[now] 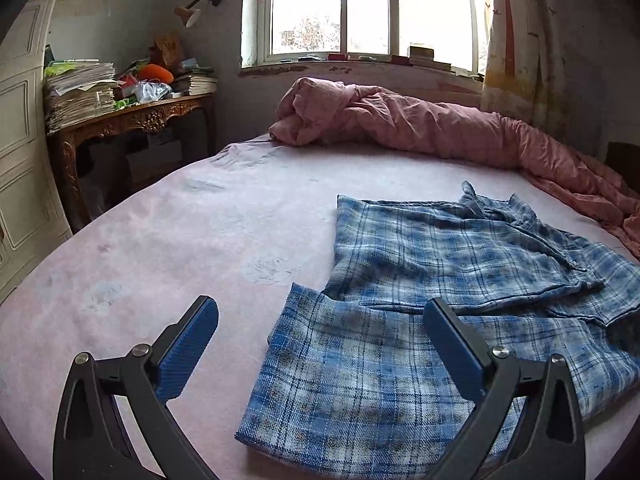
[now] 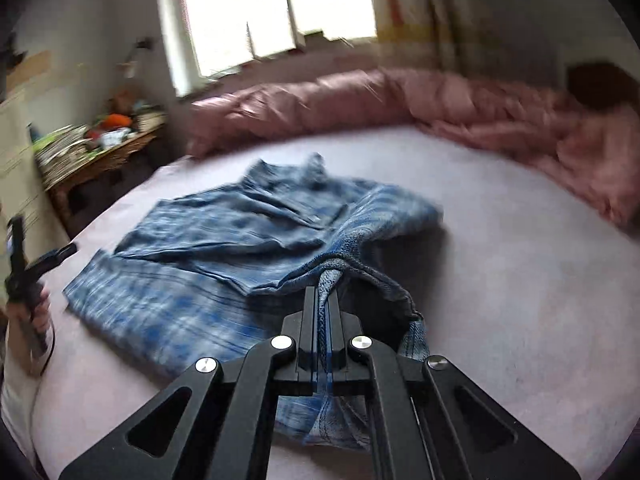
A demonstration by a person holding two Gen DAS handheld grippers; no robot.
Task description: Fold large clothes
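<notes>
**Right wrist view: one pinch carrying the fold**

Right wrist view shows your right gripper (image 2: 323,300) clamped on a bunched edge of the blue plaid shirt (image 2: 224,240), its jaws drawn together with cloth squeezed between them. That grip is narrow and the fabric is gathered into a rope, so a quick pull could slide the cloth out, or drag the whole shirt across the bed (image 2: 500,280) instead of turning the flap over. The picture is smeared with motion, which suggests you are moving fast; that raises the chance of a crooked fold.

Your left gripper (image 1: 320,320) hangs just above the near panel of the shirt with its jaws spread wide and nothing between them. With no hold on that side, the lower layers may shift or ruck up as the right side travels.

The shirt lies on the pink sheet, toward your side of the bed, well apart from the pink quilt (image 1: 400,120) heaped along the far edge. It looks soft, woven and limp, partly folded, with the near panel flat and the upper layers wrinkled. The collar end points toward the window (image 1: 360,8).
</notes>
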